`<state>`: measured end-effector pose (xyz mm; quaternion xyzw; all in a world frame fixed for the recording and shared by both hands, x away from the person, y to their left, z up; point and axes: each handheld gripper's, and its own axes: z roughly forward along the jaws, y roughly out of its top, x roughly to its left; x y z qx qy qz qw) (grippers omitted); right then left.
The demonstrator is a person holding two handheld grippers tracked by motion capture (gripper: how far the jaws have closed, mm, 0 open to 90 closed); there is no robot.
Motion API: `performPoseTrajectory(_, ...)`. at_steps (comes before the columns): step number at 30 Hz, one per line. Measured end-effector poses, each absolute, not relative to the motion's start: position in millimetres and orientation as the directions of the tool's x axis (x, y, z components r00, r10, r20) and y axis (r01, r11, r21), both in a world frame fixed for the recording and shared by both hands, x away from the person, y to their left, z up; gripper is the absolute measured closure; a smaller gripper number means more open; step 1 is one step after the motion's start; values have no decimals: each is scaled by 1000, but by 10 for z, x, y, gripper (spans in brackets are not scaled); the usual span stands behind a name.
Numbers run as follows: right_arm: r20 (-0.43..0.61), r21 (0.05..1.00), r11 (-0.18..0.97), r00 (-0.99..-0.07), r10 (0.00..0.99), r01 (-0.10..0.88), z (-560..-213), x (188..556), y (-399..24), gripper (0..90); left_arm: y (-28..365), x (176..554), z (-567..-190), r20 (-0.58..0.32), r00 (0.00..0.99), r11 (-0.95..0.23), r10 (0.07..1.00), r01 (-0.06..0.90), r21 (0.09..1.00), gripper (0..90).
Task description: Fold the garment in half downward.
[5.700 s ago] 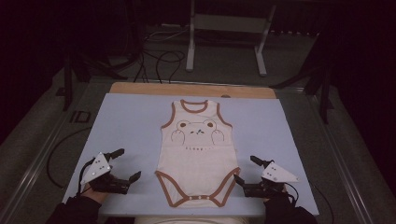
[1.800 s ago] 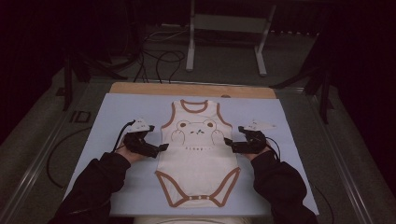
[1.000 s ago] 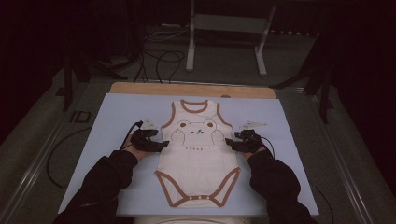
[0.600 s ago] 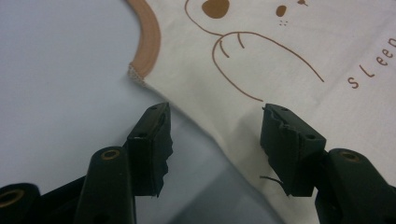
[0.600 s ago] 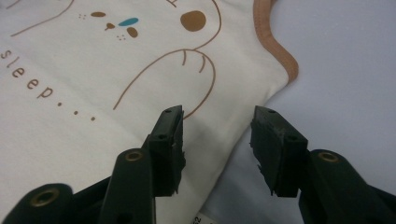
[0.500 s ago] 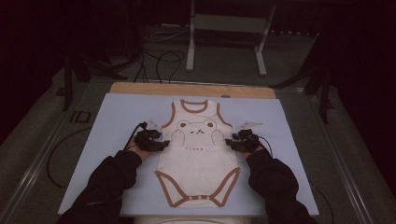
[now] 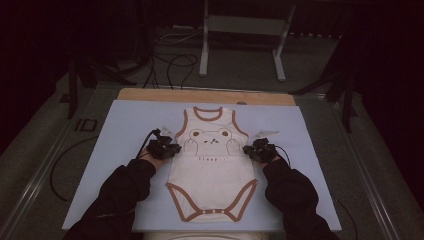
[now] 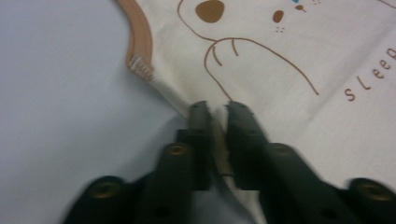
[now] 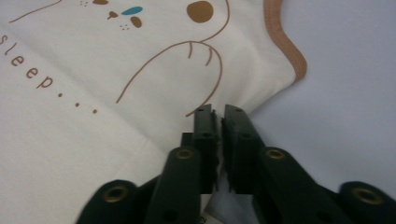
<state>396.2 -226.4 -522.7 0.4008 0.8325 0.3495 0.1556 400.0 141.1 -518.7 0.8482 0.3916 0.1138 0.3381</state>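
Baby bodysuit (image 7: 212,162) lies flat mid-frame on the blue surface (image 7: 125,125). Left hand-held gripper (image 8: 217,109) and right hand-held gripper (image 9: 218,114) are each pinched nearly closed on a side seam below the armholes. I'd lift both evenly so the fabric doesn't slip

One garment, two grippers counted

One bodysuit (image 7: 212,165) is laid on one blue mat (image 7: 120,130); two grippers, left gripper (image 7: 167,148) and right gripper (image 7: 252,150), are counted.

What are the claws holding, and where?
Both hold the baby bodysuit by its side edges, just under the armholes: left claw on one side, right claw on the other.
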Motion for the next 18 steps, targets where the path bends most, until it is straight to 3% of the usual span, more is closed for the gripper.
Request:
performPoseTrajectory(5, 14, 703, 442, -632, 775, 557, -5216, 3949, -2241, 890, 1389, 3989, -5175, -63, 665, -471, 744, 589, 657, 888)
performPoseTrajectory(18, 22, 724, 435, -648, 761, 536, -5079, 3893, -2268, 894, 1498, 3936, -5067, -104, 683, -444, 723, 575, 687, 891)
